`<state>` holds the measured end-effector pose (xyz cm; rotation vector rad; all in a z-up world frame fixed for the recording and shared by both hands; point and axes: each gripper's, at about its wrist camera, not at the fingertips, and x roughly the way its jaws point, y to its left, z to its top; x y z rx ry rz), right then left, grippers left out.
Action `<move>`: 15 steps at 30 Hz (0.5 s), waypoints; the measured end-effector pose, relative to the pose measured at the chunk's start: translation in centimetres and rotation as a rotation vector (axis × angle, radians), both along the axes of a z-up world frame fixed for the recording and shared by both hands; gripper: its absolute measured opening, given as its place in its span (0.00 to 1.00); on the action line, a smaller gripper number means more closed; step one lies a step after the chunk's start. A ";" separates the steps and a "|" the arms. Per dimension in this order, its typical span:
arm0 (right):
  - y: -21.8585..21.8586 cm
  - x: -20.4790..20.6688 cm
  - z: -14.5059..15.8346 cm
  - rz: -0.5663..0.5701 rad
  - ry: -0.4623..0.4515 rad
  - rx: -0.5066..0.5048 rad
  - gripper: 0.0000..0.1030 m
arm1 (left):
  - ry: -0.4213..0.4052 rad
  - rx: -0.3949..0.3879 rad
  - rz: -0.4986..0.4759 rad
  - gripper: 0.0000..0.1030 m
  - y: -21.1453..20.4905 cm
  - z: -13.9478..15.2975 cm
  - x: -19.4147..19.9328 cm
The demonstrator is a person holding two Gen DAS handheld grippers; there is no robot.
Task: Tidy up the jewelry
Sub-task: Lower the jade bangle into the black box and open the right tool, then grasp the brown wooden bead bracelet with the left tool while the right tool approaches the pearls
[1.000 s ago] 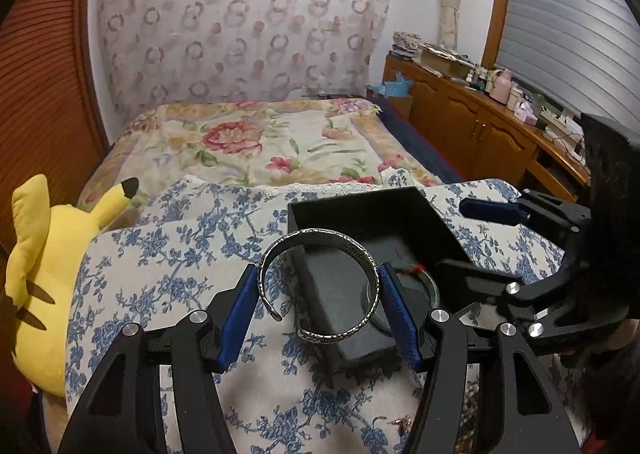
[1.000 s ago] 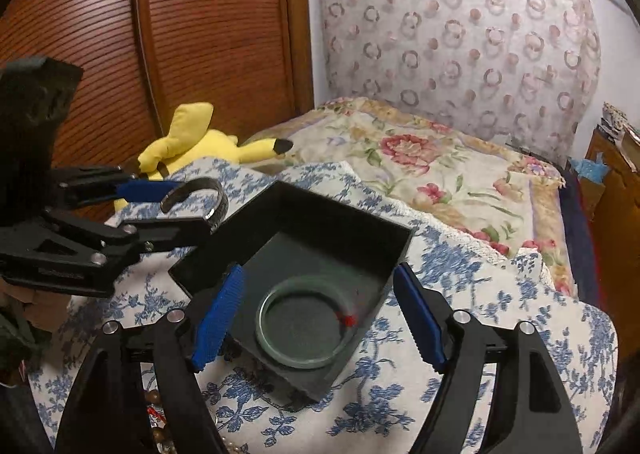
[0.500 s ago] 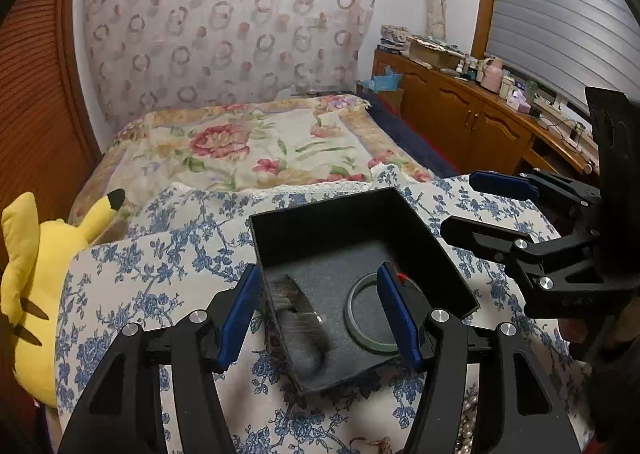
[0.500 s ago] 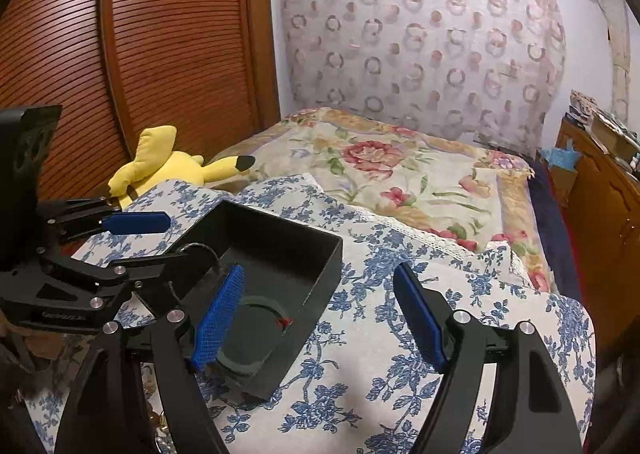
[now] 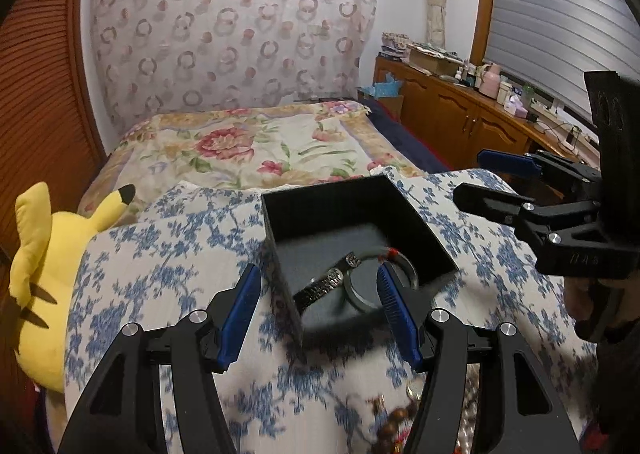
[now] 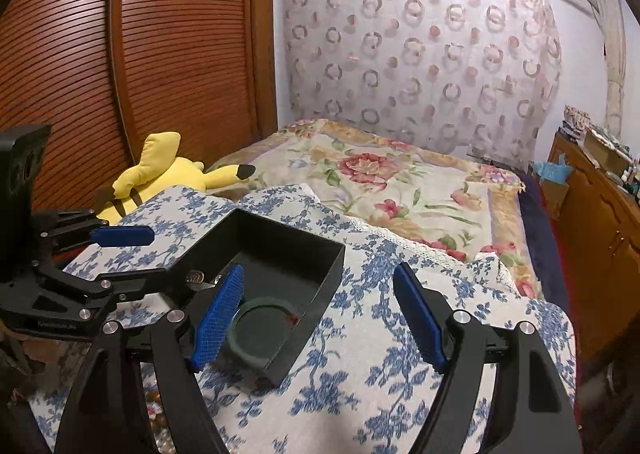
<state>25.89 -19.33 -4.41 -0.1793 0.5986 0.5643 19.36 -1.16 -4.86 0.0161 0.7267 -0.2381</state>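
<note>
The silver bangle point(image 5: 324, 286) has left my left gripper point(image 5: 320, 310) since a second ago and now lies in the black box point(image 5: 280, 254) beside the green bangle point(image 5: 360, 296). Both grippers gape empty; remaining beads point(image 5: 390, 426) lie below-right, nearest the left one.

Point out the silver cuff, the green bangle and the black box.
silver cuff point(image 5: 320, 288): left wrist view, on its engraved band inside the box.
green bangle point(image 6: 256, 308): right wrist view, on its far rim.
black box point(image 6: 280, 240): right wrist view, on the inner face of its far wall.
</note>
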 end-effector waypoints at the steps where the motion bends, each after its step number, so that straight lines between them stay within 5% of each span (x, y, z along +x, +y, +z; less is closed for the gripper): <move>1: -0.2 -0.7 0.0 -0.003 0.000 -0.004 0.77 | -0.001 -0.003 0.002 0.56 0.2 0.0 -0.8; 9: -1.8 -6.4 -1.8 -0.036 0.031 -0.010 0.76 | 0.021 -0.020 0.007 0.56 1.2 -1.5 -5.4; 15: -2.2 -10.2 -3.8 -0.042 0.075 -0.012 0.64 | 0.060 -0.022 -0.014 0.56 1.2 -3.3 -8.5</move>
